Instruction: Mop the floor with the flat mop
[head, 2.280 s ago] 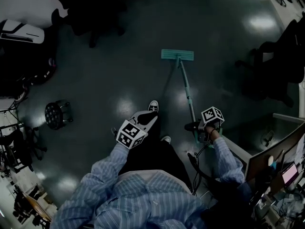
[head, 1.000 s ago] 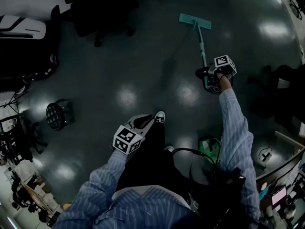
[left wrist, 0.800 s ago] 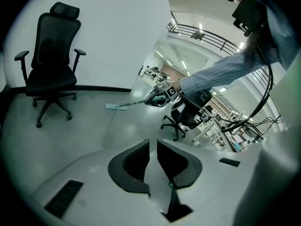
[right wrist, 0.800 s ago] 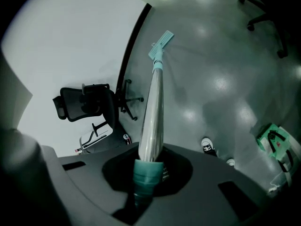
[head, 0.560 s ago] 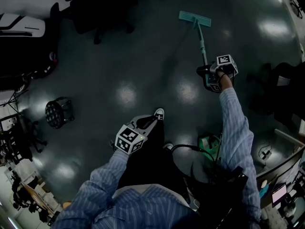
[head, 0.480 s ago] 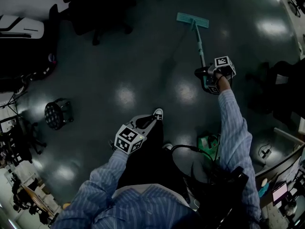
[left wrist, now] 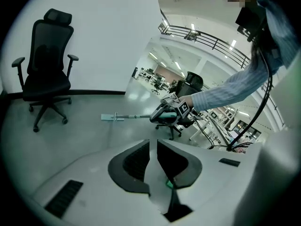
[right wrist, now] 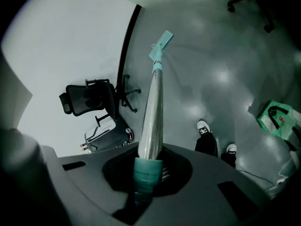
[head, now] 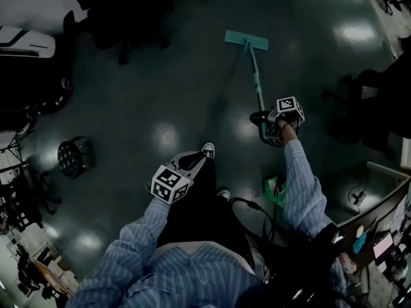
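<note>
The flat mop [head: 246,40] is rested pad-down on the floor [head: 160,76] near its far edge. Its pole, judged stiff, light and slick, is clamped at the teal end grip by the right gripper [head: 267,126]; the left gripper [head: 192,161] is closed on nothing.

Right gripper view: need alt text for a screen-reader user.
The right gripper is shut on the mop handle, which runs away from the camera to the teal mop head on the glossy floor. A black office chair stands by the white wall at left. The person's shoes show at lower right.
</note>
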Demonstrator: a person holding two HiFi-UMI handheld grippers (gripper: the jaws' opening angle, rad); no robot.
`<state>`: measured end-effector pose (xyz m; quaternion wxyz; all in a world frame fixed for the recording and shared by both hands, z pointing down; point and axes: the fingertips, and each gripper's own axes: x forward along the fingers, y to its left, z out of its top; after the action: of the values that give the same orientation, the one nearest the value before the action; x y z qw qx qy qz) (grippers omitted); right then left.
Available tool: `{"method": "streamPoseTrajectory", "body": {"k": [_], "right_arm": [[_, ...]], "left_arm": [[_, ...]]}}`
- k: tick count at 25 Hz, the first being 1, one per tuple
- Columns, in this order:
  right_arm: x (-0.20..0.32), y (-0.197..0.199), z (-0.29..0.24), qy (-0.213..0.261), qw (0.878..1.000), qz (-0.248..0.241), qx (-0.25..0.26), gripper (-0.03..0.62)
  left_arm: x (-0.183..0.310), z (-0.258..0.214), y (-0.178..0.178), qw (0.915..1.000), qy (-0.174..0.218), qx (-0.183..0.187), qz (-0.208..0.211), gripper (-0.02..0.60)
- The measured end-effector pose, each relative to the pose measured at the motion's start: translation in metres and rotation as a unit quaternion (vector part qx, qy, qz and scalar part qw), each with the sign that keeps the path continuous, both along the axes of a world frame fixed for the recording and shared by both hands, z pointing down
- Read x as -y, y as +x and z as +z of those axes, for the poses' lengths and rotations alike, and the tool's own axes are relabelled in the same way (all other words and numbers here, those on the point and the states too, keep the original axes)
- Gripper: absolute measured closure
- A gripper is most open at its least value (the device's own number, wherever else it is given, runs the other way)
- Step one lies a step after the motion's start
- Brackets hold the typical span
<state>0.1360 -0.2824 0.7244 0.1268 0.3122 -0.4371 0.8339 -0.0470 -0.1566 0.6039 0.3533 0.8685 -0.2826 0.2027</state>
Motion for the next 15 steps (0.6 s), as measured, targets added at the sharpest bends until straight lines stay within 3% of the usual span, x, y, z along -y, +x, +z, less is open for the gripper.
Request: {"method": "streamPoseTrajectory", "body": {"k": [15], "right_arm": [[-0.239,-0.003,-0.025,-0.012,0.999,-0.004,0.031,0.568]], "left_arm": [[-0.117,-0.018,0.02,0.9993,0.016,-0.004,0.032,0.531]]}}
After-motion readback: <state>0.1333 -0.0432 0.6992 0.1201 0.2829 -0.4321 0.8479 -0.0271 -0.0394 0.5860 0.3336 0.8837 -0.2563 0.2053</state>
